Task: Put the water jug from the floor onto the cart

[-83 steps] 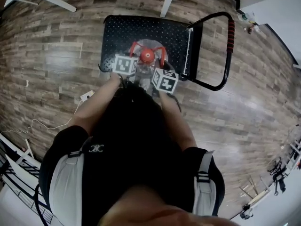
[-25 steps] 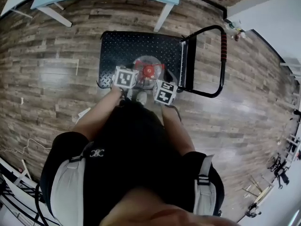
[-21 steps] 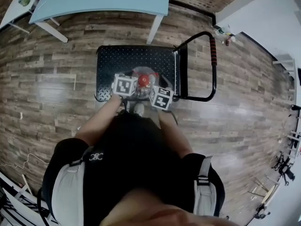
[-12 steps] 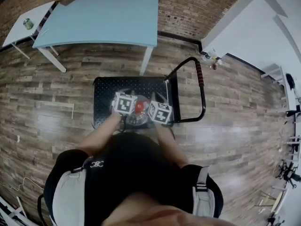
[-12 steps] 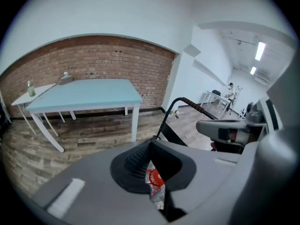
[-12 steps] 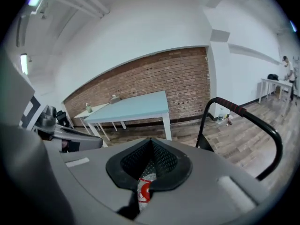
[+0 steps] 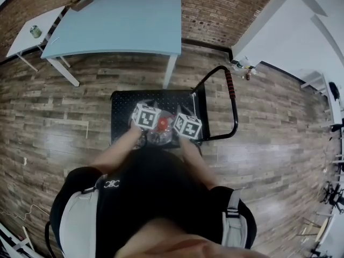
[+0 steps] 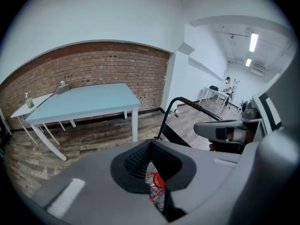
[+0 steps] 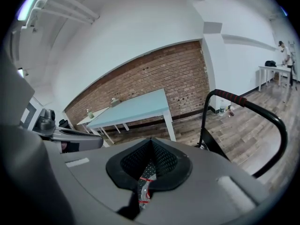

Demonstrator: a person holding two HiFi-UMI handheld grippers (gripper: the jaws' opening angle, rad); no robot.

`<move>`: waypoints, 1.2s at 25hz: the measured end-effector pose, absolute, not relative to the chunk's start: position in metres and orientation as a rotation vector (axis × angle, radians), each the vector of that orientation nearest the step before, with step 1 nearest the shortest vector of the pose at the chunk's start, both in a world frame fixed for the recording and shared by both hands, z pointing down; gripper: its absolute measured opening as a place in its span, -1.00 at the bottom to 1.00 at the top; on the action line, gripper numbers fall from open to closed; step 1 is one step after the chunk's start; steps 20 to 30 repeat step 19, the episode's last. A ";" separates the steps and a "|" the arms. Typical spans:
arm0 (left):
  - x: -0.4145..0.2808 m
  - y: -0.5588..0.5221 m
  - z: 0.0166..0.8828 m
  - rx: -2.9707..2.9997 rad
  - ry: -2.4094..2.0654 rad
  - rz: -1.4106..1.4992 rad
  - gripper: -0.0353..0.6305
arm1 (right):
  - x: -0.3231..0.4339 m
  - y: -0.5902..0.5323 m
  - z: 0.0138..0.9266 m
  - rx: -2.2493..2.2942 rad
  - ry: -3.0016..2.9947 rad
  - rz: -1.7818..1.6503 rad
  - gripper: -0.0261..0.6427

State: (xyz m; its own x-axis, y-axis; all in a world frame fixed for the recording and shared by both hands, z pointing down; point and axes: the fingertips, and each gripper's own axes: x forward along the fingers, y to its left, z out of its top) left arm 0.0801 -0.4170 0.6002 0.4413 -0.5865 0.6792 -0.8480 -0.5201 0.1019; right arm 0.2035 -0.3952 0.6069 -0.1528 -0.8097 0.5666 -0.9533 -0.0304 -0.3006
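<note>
The clear water jug with a red cap stands on the black deck of the cart, near its front edge. My left gripper and right gripper hover on either side above it, both shut and holding nothing. In the left gripper view the jaws of the left gripper meet, and a sliver of the jug shows below through the gap. The right gripper is the same, with the jug seen beneath it.
The cart's upright handle with a red grip rises at its right end. A light blue table stands behind the cart against a brick wall, a small white table to its left. Wooden floor lies all around.
Both grippers have risen from the jug's top and turned a little. The jug stays on the cart deck. The head view has pulled back and now takes in the table.
</note>
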 end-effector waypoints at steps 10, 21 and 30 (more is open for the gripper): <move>0.081 -0.423 0.598 2.255 -1.215 0.825 -0.89 | 0.203 -0.397 0.609 1.868 -2.009 0.958 -0.89; 0.079 -0.426 0.601 2.239 -1.205 0.820 -0.89 | 0.201 -0.398 0.616 1.856 -1.996 0.973 -0.89; 0.079 -0.426 0.601 2.239 -1.205 0.820 -0.89 | 0.201 -0.398 0.616 1.856 -1.996 0.973 -0.89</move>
